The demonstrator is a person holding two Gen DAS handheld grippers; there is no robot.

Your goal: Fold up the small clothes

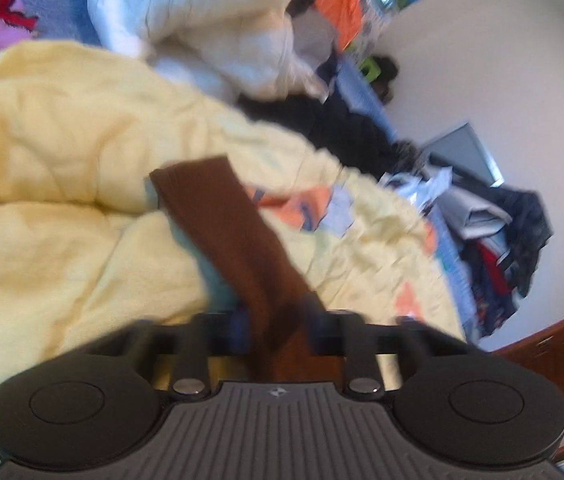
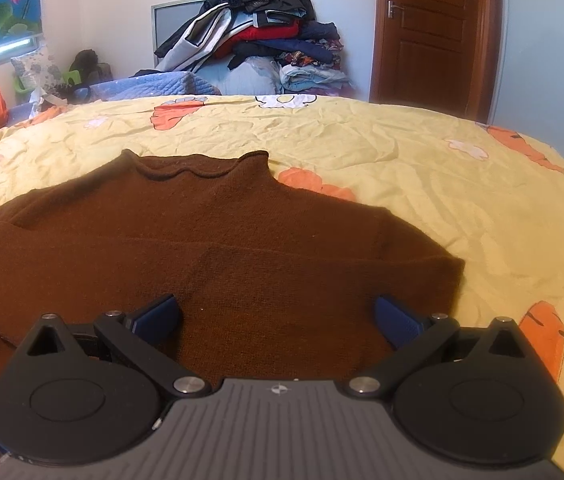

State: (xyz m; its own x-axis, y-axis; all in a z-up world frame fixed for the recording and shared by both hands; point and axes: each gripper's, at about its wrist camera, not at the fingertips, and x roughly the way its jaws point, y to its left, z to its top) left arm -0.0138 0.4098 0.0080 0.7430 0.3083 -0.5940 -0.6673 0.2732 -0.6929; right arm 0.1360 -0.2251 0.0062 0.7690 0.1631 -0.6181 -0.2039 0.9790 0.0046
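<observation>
Yellow quilt (image 2: 382, 152) with orange carrot prints fills both views, and on it lies the brown sweater (image 2: 185, 248), spread flat across the lower middle of the right wrist frame, its rolled collar toward the top. My right gripper (image 2: 275, 318) hovers over the sweater's lower part, jaws wide apart — nothing between the blue pads (image 2: 157, 314). In the blurred left wrist frame my left gripper (image 1: 277, 324) is clamped on a brown sleeve (image 1: 225, 232) that stretches from the jaws toward frame centre. Farther out, a clothes heap (image 2: 257, 36) rises at top centre, a wooden door (image 2: 434, 32) at upper right, and a white duvet (image 1: 201, 12) bunches at the left view's top.
</observation>
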